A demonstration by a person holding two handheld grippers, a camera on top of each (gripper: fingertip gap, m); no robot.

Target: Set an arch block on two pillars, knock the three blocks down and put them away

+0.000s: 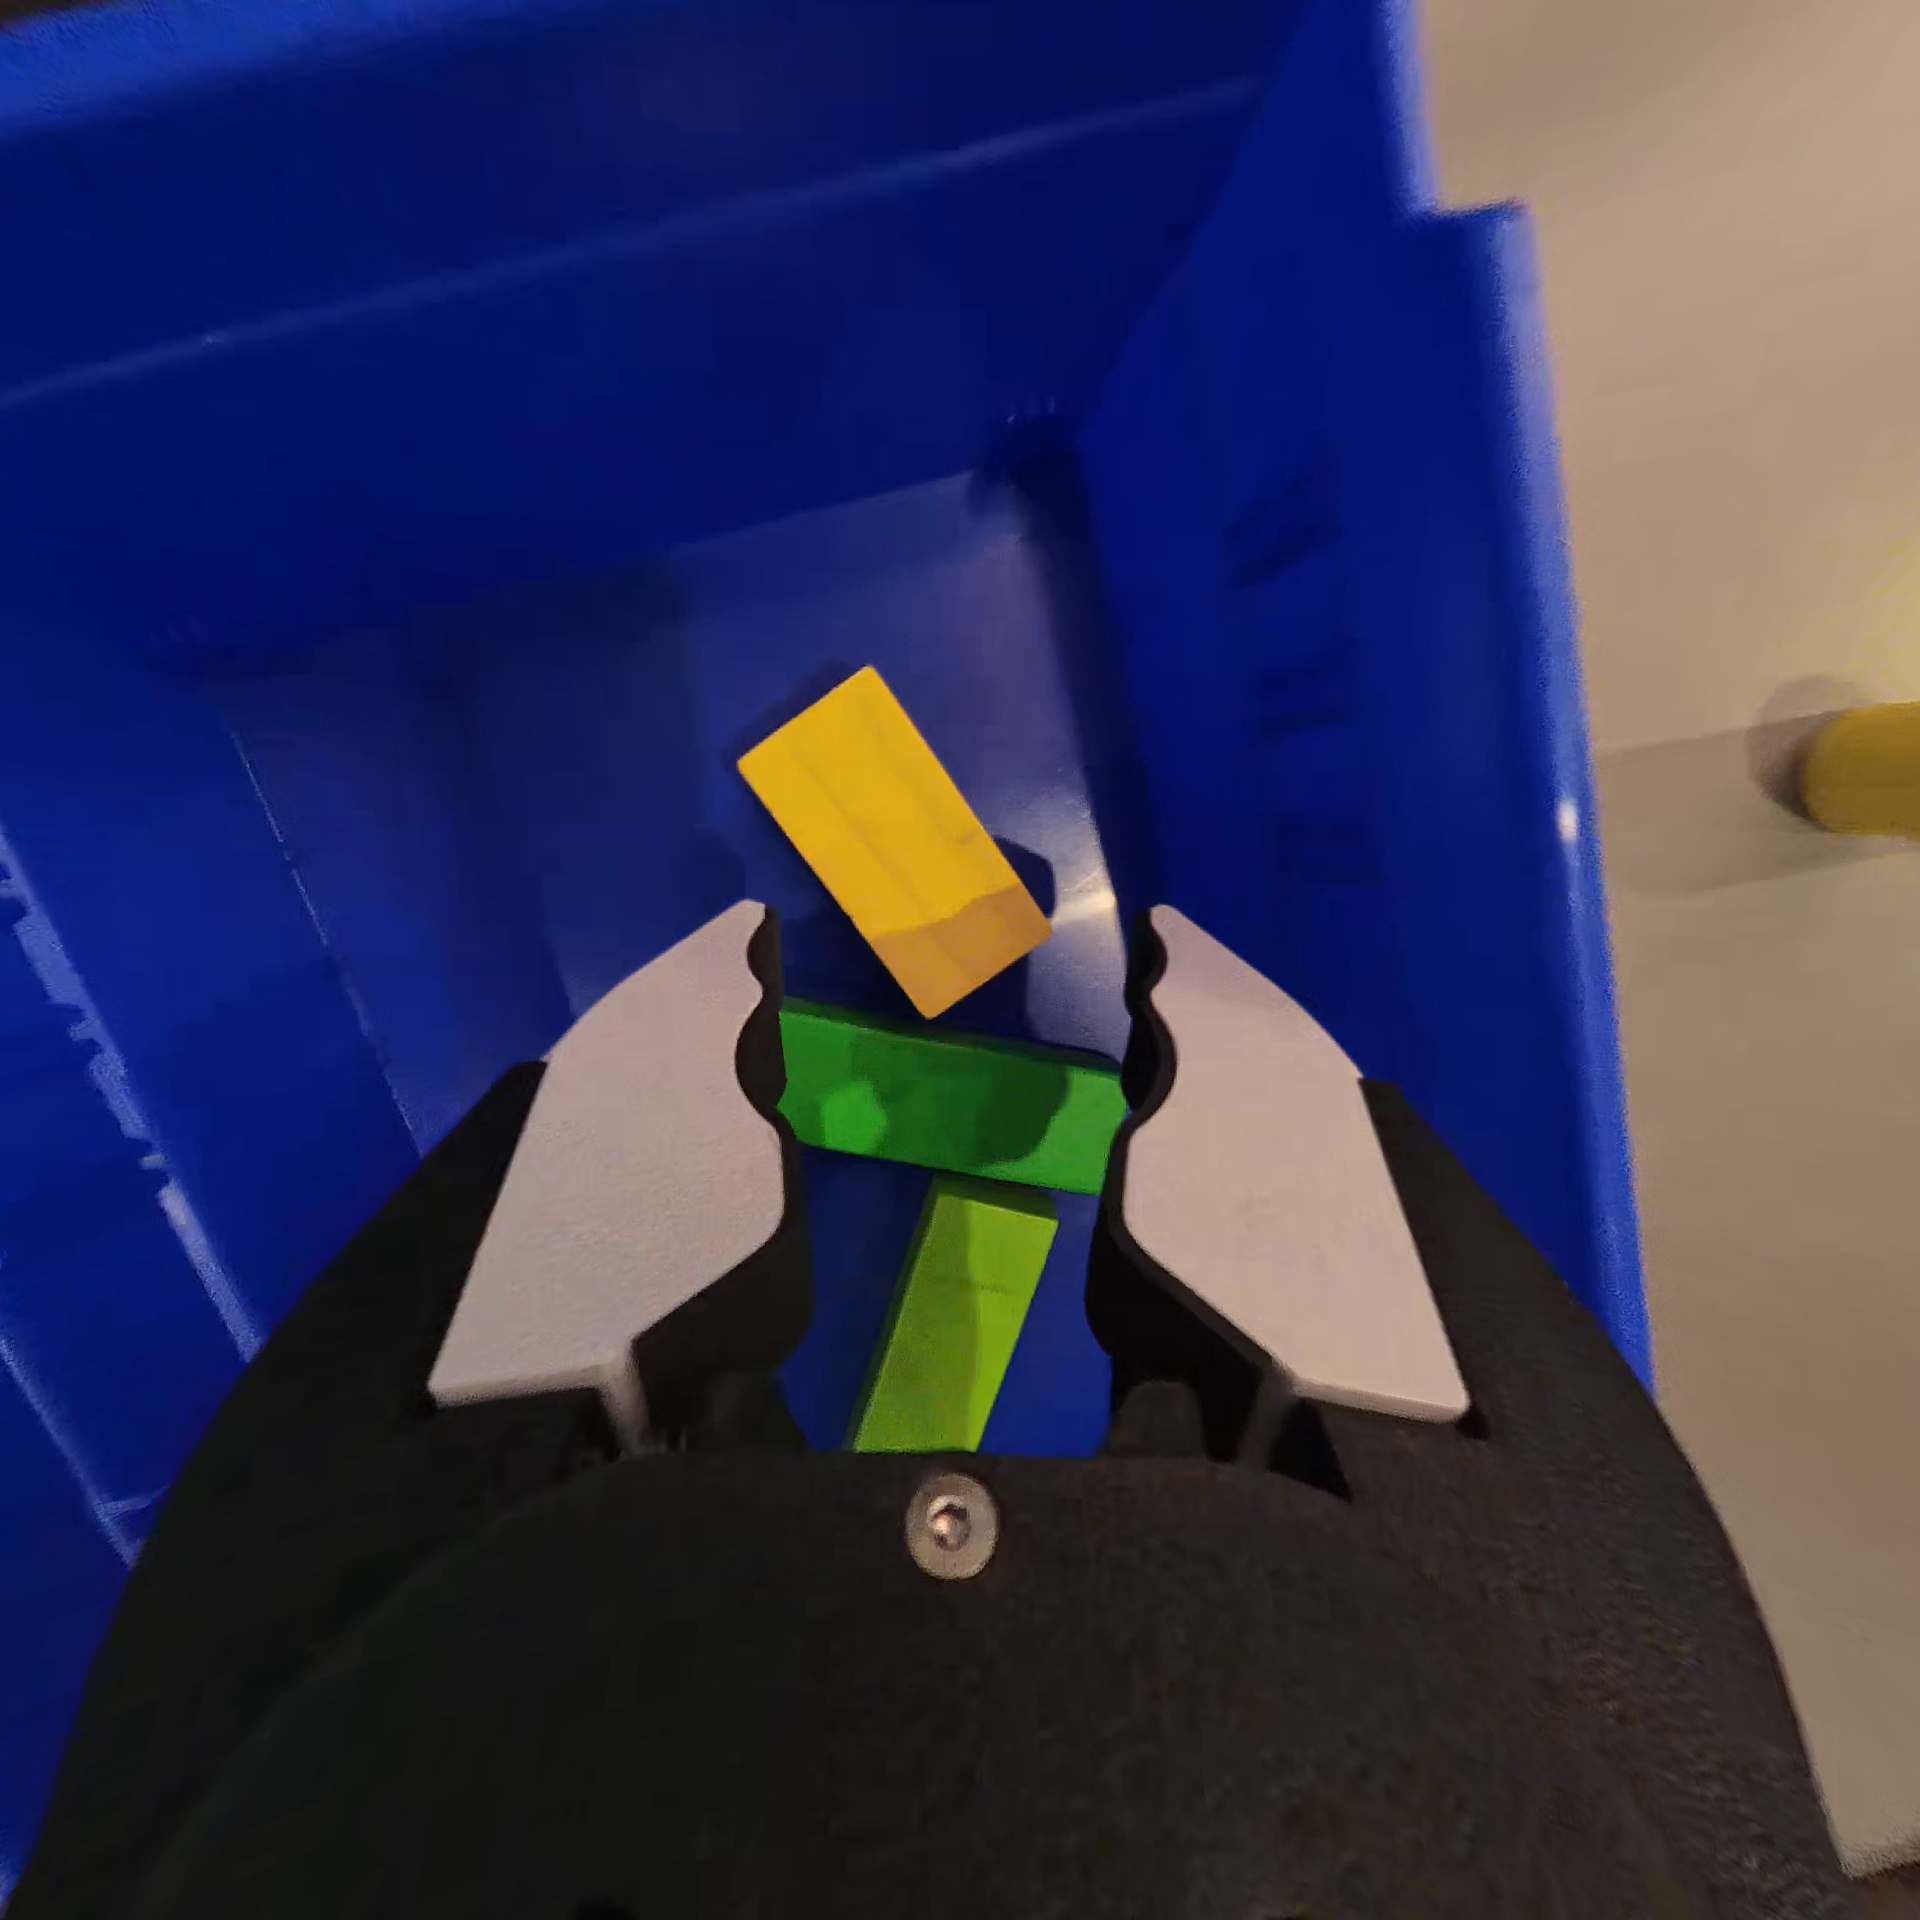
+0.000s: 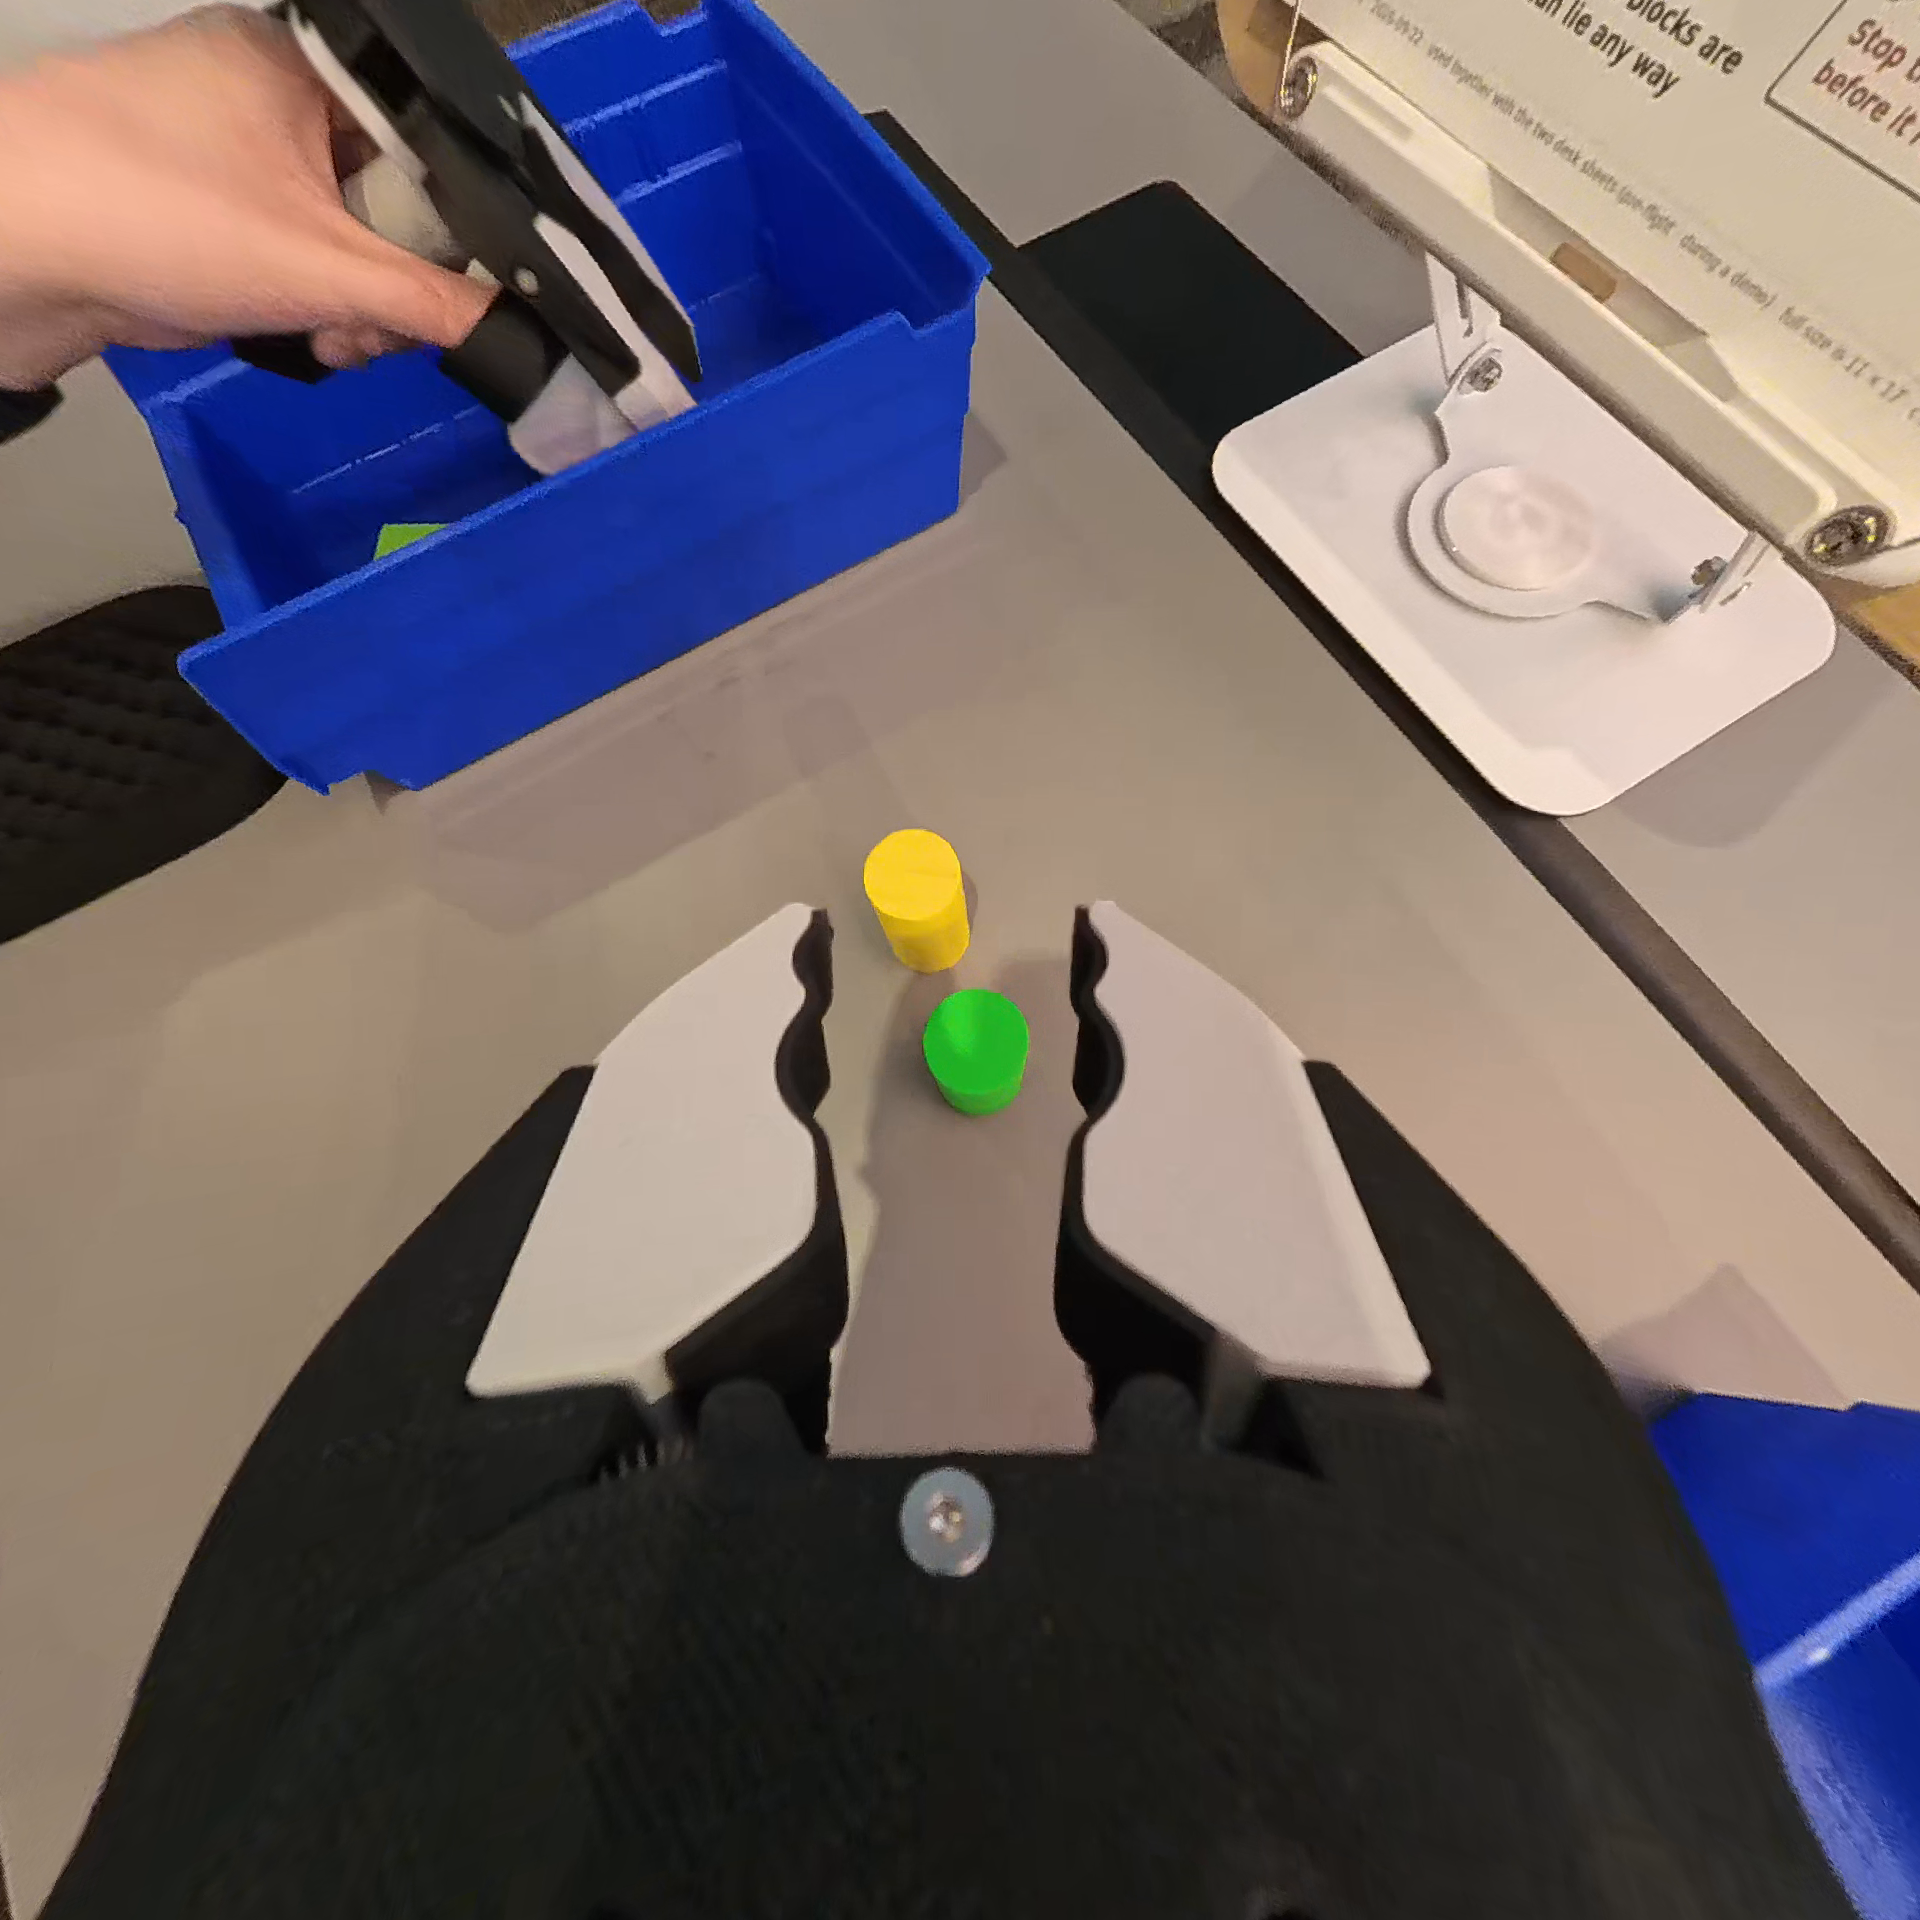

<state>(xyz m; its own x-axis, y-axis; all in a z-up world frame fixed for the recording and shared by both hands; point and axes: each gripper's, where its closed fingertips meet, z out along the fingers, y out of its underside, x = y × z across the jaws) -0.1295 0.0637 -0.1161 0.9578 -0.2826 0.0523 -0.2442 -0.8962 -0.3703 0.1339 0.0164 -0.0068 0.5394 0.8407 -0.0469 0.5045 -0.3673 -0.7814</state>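
Left gripper [image 1: 951, 997] inside the blue bin [image 1: 623, 364]; right gripper [image 2: 951, 997] above two upright cylinders on the table [image 2: 1195, 831].

At left, a hand [image 2: 177, 208] holds the left gripper tilted down into the bin, jaws spread, gripping nothing. On the bin floor lie a yellow rectangular block [image 1: 894, 842], a dark green block [image 1: 951, 1107] crosswise between the fingertips, and a light green block [image 1: 956, 1320] nearer the camera, its end at the dark green one; whether they touch cannot be told. In the centre, the right gripper hovers with jaws spread and empty; a yellow cylinder [image 2: 916, 899] and a green cylinder [image 2: 975, 1049] stand close together, apart from the bin. At right sits a white stand base [image 2: 1351, 623].
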